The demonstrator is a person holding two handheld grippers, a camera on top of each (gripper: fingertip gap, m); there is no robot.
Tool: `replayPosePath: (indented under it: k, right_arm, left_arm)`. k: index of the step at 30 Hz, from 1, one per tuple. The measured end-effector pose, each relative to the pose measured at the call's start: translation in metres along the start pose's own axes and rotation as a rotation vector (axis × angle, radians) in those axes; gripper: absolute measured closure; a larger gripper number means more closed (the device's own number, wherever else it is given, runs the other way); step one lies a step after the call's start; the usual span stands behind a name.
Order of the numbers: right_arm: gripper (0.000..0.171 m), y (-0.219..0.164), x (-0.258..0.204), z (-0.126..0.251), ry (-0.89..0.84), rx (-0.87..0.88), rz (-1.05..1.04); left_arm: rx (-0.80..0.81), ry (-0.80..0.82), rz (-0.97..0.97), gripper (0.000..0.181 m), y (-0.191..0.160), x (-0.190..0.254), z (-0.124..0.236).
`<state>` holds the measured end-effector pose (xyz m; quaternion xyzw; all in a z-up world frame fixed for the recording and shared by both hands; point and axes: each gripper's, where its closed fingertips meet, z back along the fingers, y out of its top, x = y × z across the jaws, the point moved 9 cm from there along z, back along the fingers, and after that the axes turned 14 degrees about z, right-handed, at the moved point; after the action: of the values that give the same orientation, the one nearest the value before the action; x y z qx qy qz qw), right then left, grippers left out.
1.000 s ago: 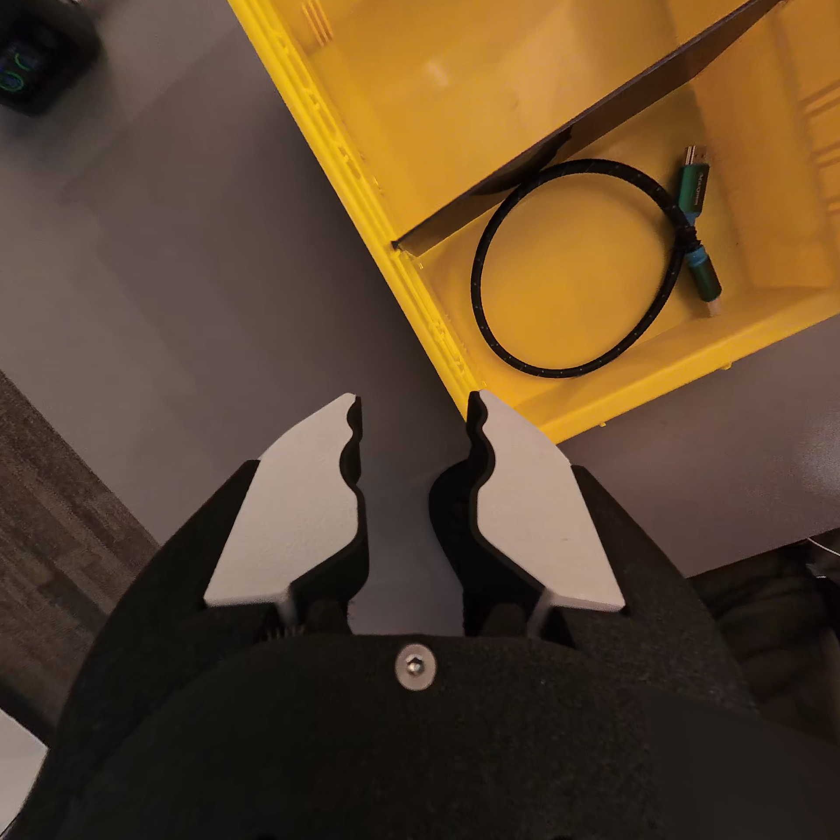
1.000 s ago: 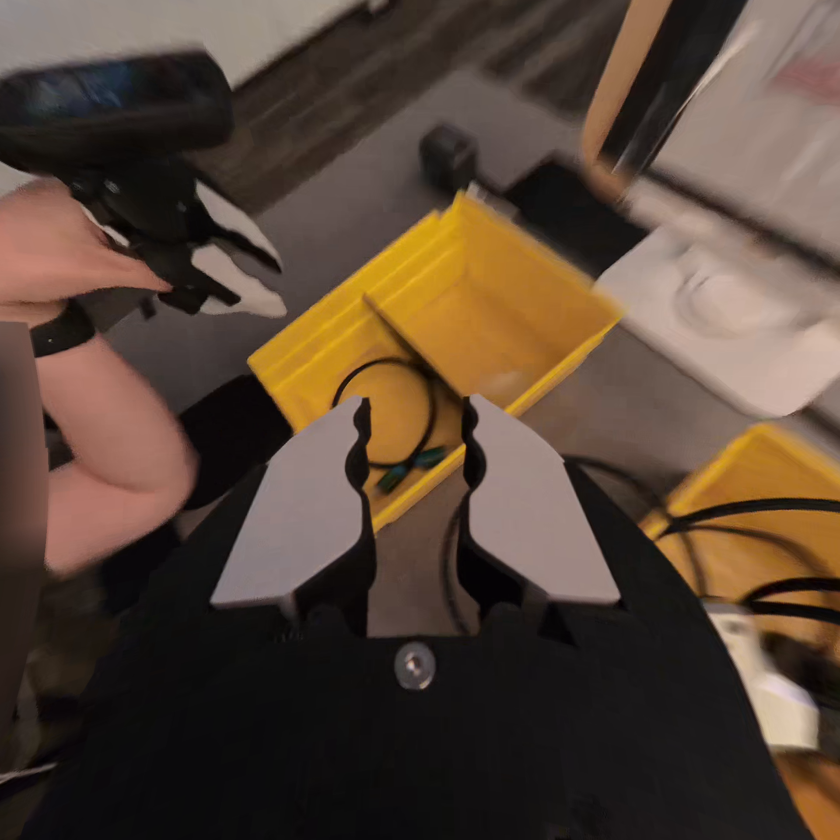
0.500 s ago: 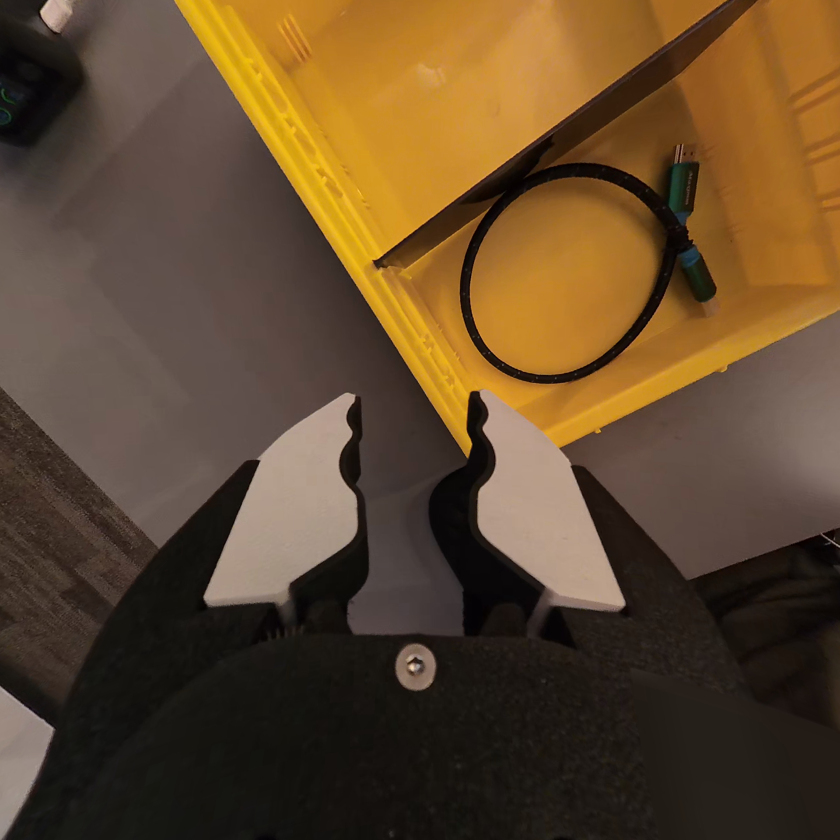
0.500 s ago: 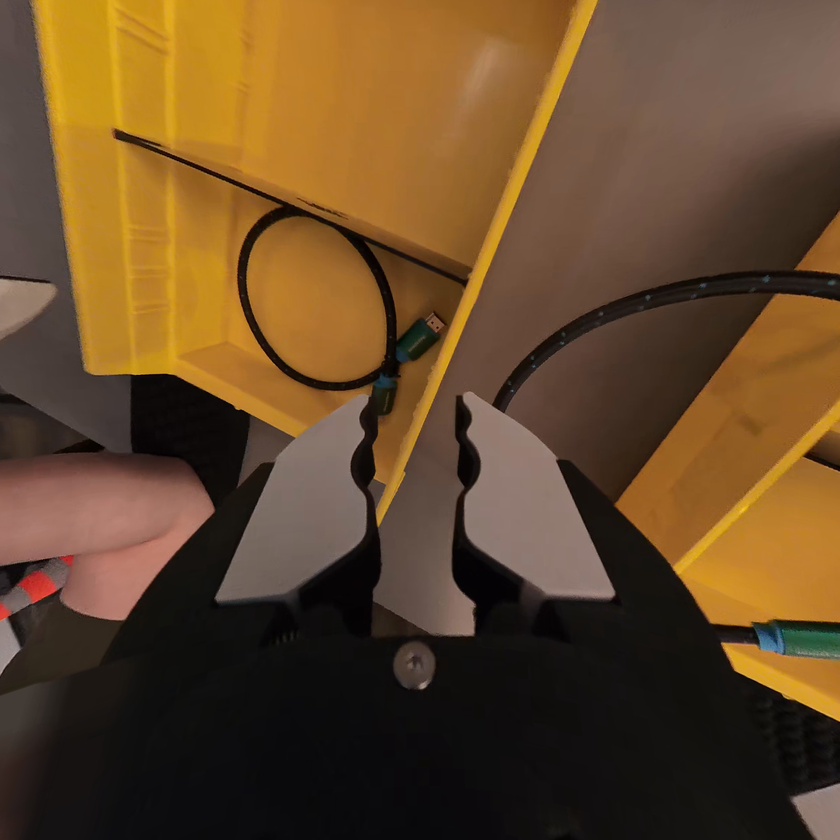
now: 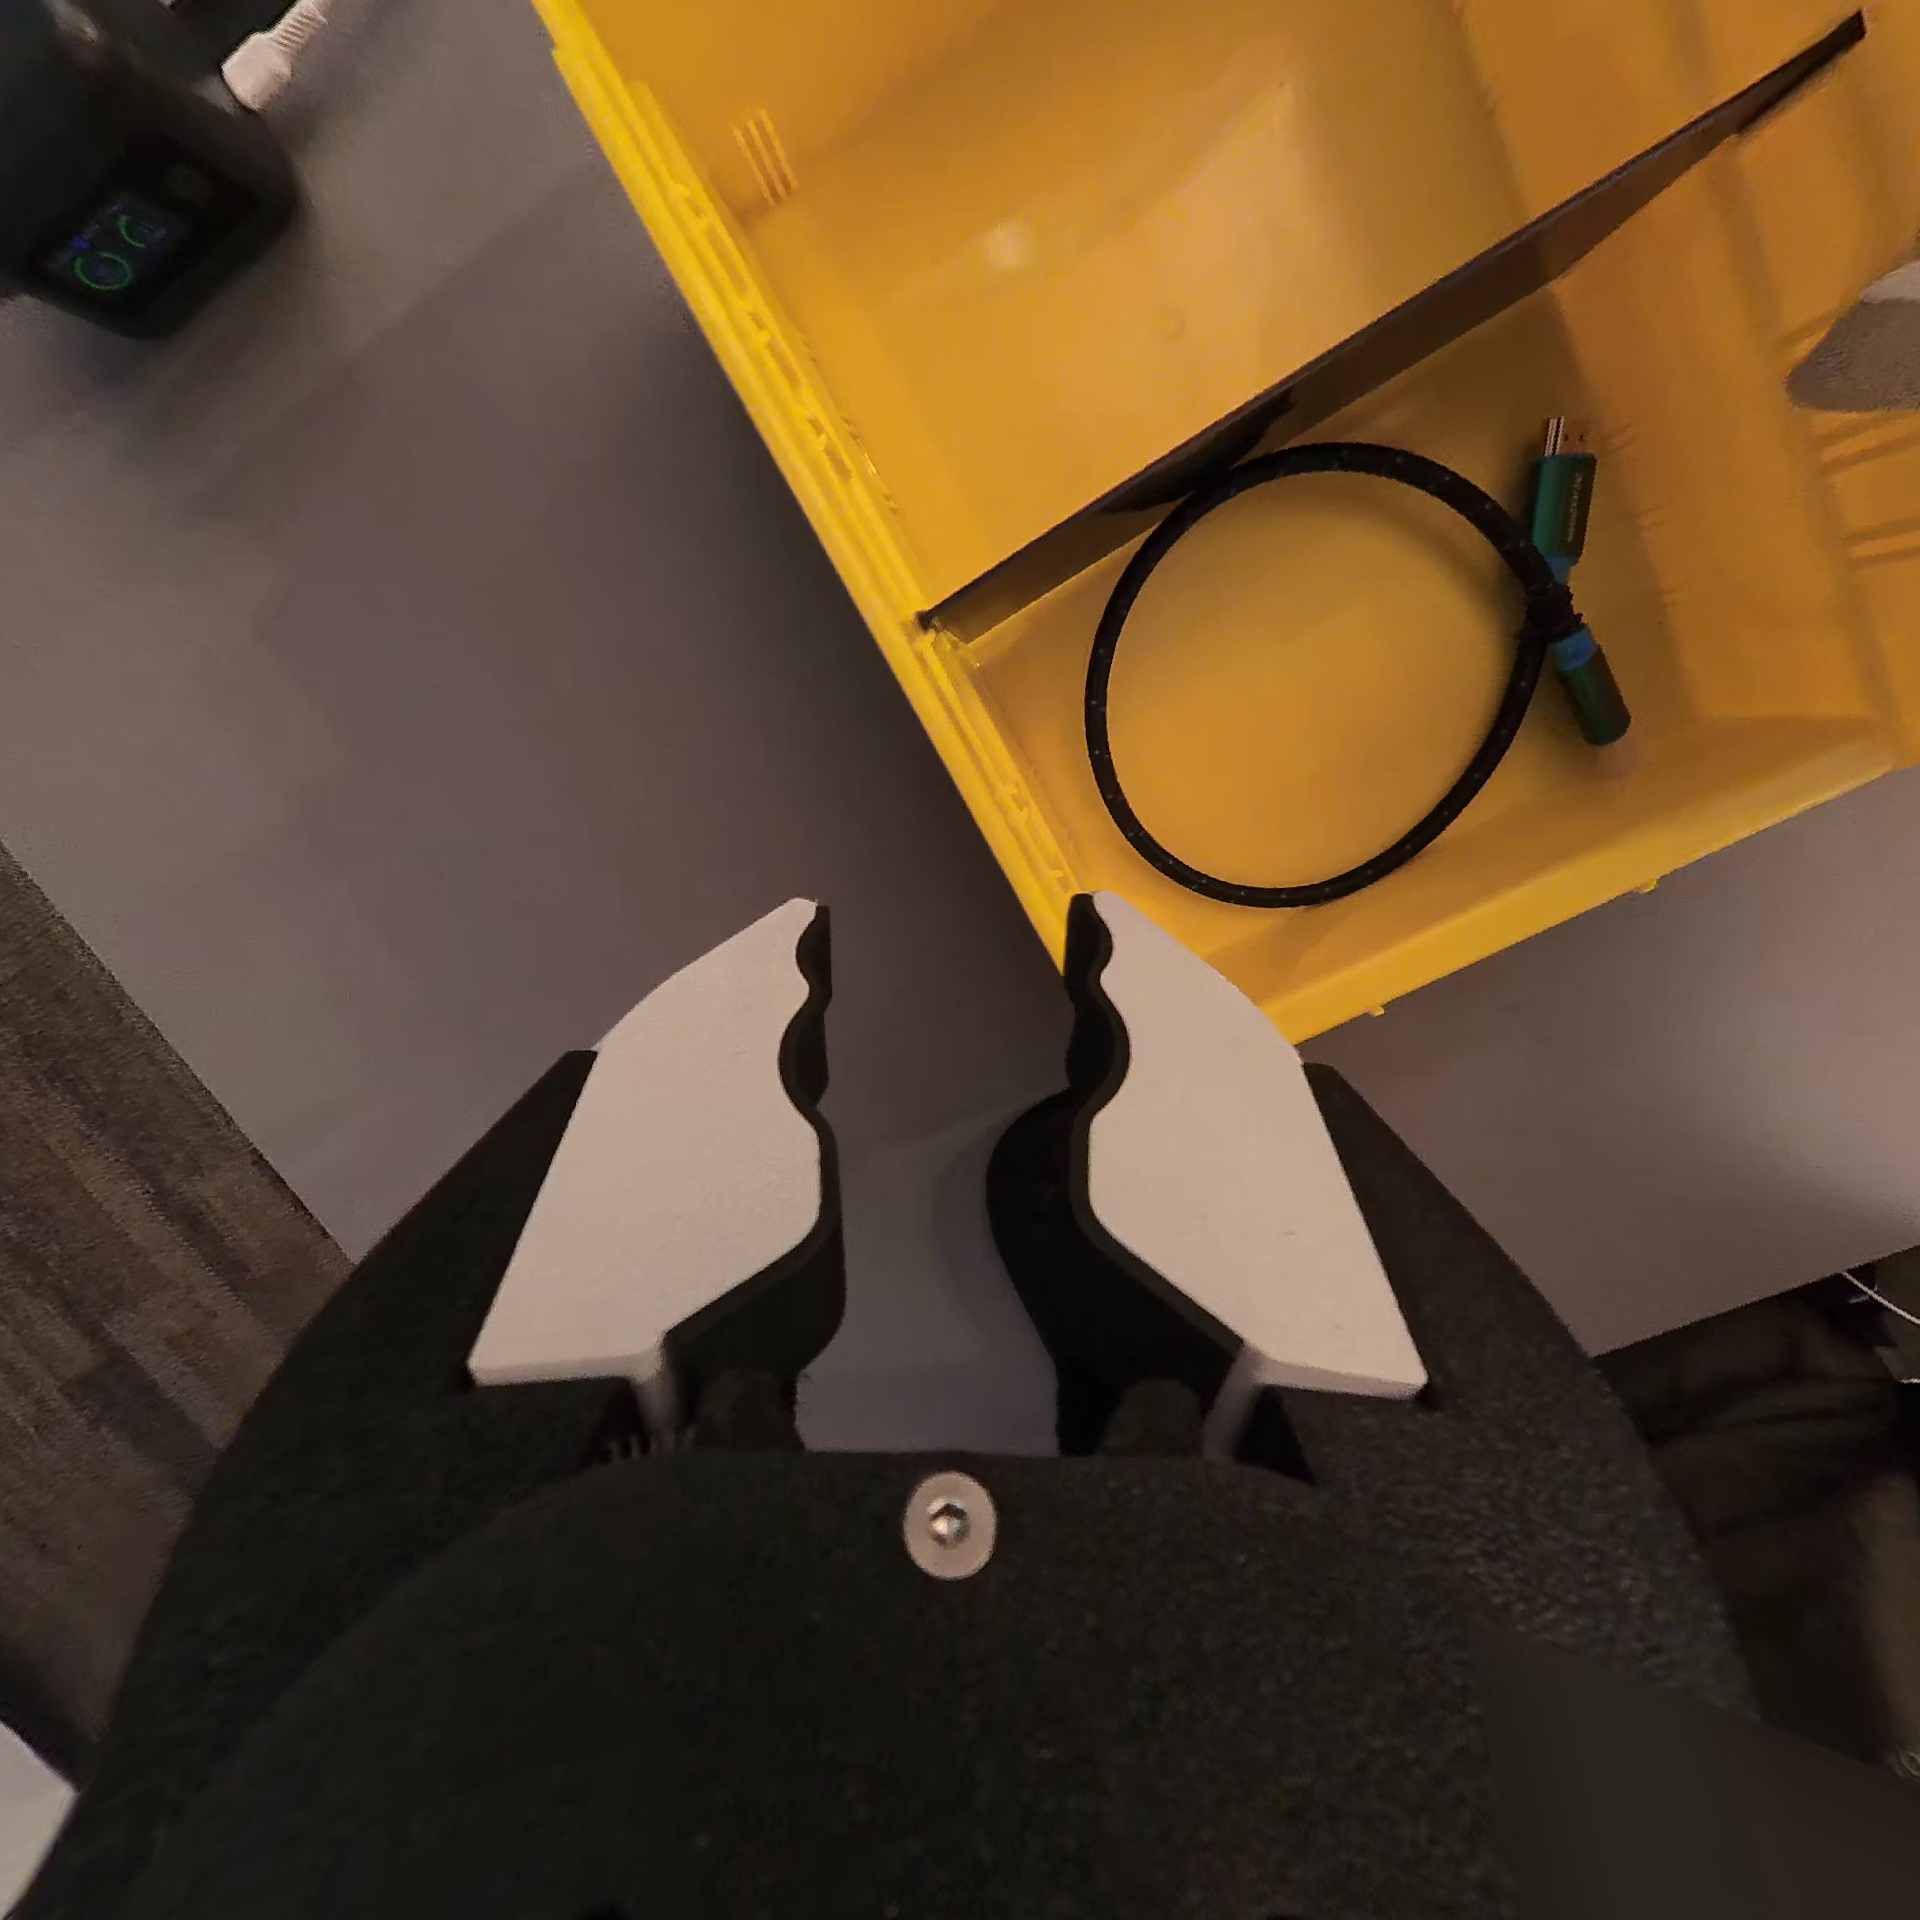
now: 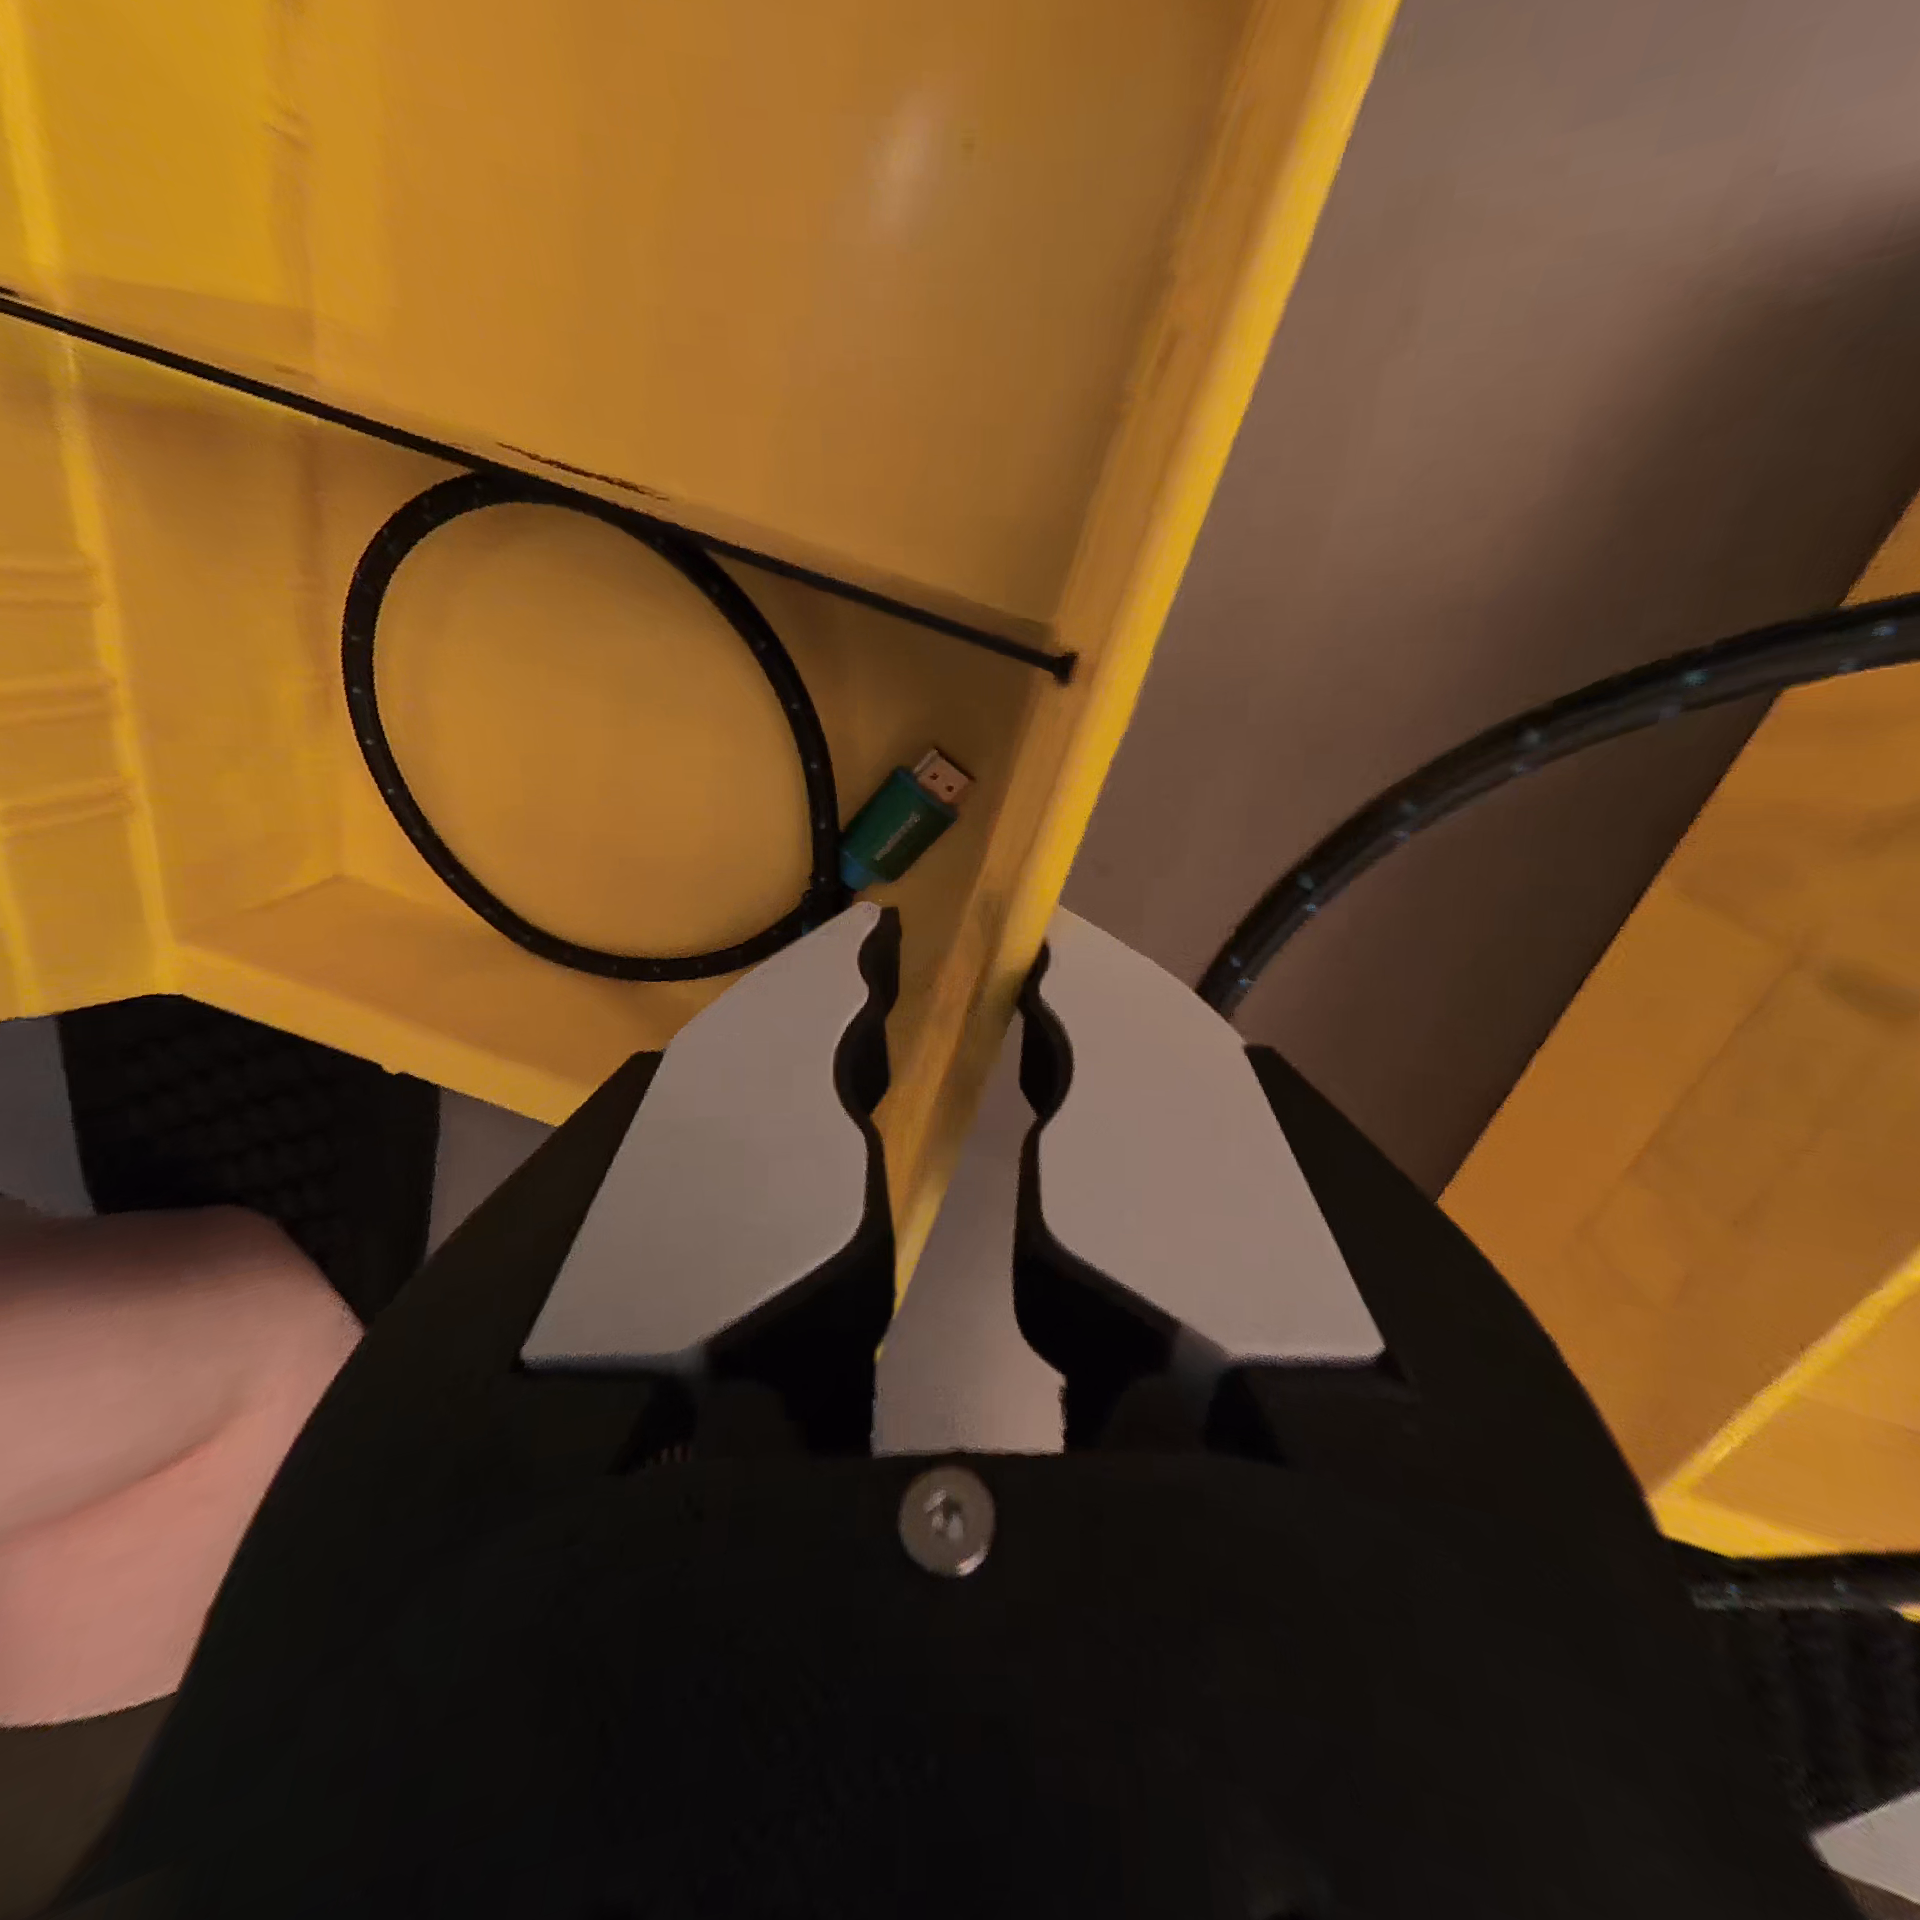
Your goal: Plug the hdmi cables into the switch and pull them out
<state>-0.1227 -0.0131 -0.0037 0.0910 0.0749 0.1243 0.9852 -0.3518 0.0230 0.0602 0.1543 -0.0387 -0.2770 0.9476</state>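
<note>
A black braided HDMI cable (image 5: 1099, 686) lies coiled in the near compartment of a yellow bin (image 5: 831, 436), with its two green plugs (image 5: 1564, 499) side by side. My left gripper (image 5: 945, 914) is open and empty over the grey table, just outside the bin's near corner. In the right wrist view the same cable (image 6: 364, 707) and a green plug (image 6: 899, 826) lie just ahead of my right gripper (image 6: 961, 935). The right gripper is open and empty, with the bin's side wall (image 6: 1164, 520) passing under its jaws. No switch is in view.
A black divider (image 5: 1455, 291) splits the bin. A second yellow bin (image 6: 1662, 1143) stands to the right, with another black cable (image 6: 1455, 779) arching to it. A black device with a lit screen (image 5: 114, 239) sits at far left. A person's arm (image 6: 156, 1351) is at lower left. Between my right fingertips and the green plug (image 6: 899, 826) there is roughly 6 centimeters.
My right gripper swung down from a wide room view to just above the bin's wall and cable, and its jaws narrowed. My left gripper drifted only slightly beside the bin.
</note>
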Motion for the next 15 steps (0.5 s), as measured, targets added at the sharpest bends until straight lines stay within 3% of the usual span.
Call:
replayPosePath:
  k: [5,10,15]
  right_arm:
    - [0.155,0.007,0.000,-0.009,-0.054,0.035,0.040]
    - [0.159,0.004,0.000,-0.035,-0.048,-0.076,0.004]
    - [0.162,0.010,0.002,-0.035,-0.058,-0.056,0.032]
  left_arm:
    - [0.002,-0.004,-0.001,0.138,-0.001,-0.002,0.000]
    - [0.010,-0.009,-0.013,0.141,-0.001,-0.001,0.001]
    - [0.020,-0.012,-0.021,0.142,0.001,0.002,0.001]
